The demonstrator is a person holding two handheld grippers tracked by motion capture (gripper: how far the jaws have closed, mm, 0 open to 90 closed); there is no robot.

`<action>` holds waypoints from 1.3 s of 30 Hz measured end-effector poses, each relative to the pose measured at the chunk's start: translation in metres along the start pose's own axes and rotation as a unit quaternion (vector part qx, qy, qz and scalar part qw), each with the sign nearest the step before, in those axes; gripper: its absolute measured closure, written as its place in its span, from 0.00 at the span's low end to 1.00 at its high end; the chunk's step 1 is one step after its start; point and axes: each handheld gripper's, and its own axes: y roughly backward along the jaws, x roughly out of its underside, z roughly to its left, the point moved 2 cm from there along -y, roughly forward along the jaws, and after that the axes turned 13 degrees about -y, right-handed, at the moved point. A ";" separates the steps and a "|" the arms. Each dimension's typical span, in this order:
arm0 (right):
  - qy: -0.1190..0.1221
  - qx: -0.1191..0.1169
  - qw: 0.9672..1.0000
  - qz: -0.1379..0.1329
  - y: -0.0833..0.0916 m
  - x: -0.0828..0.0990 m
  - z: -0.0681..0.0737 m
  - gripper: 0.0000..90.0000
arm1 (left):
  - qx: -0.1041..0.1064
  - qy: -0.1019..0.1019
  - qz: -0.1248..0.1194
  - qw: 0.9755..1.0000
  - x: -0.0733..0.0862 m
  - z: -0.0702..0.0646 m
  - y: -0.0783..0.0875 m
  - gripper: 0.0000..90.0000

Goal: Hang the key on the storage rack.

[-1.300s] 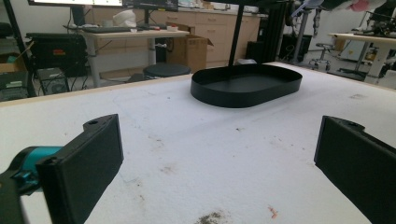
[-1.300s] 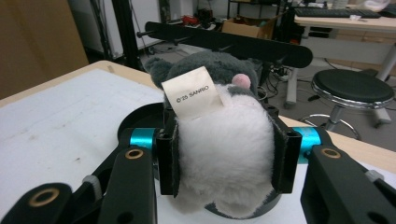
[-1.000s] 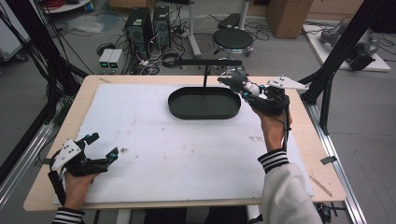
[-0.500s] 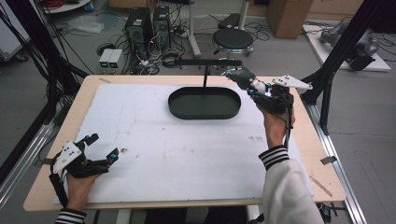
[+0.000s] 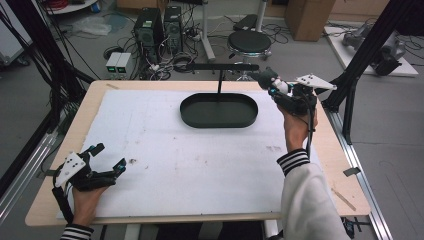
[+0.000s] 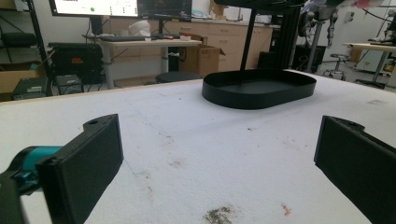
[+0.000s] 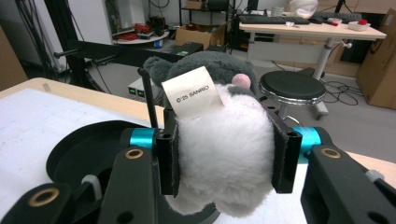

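Observation:
A grey and white plush toy [image 7: 224,140] with a white paper tag is squeezed between the jaws of my right gripper [image 5: 274,84], which is shut on it. In the high view the toy [image 5: 267,77] hangs above the table's far right, just right of the black oval tray [image 5: 218,111]. A thin post rises from the tray to a black crossbar [image 5: 222,66]. My left gripper [image 5: 107,159] rests at the near left of the white mat, open, with nothing between its pads [image 6: 84,163]. The tray [image 6: 259,87] lies far ahead of it.
A white mat [image 5: 190,155] covers most of the wooden table [image 5: 350,195]. Black frame posts [image 5: 360,65] stand at the right and left sides. Beyond the far edge are a round stool [image 5: 249,42], computer boxes and cables on the floor.
My right gripper has carried the plush toy a little farther right and away from the tray. The left gripper has stayed in place.

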 end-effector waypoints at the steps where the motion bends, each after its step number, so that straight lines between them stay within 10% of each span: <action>1: 0.000 0.001 1.000 -0.001 0.000 -0.001 0.000 0.61 | 0.000 0.000 -0.001 1.000 0.000 0.000 0.000 0.02; 39: -0.028 0.032 0.999 -0.016 -0.029 -0.012 -0.015 0.61 | 0.001 -0.003 -0.002 1.000 0.000 0.000 0.001 0.02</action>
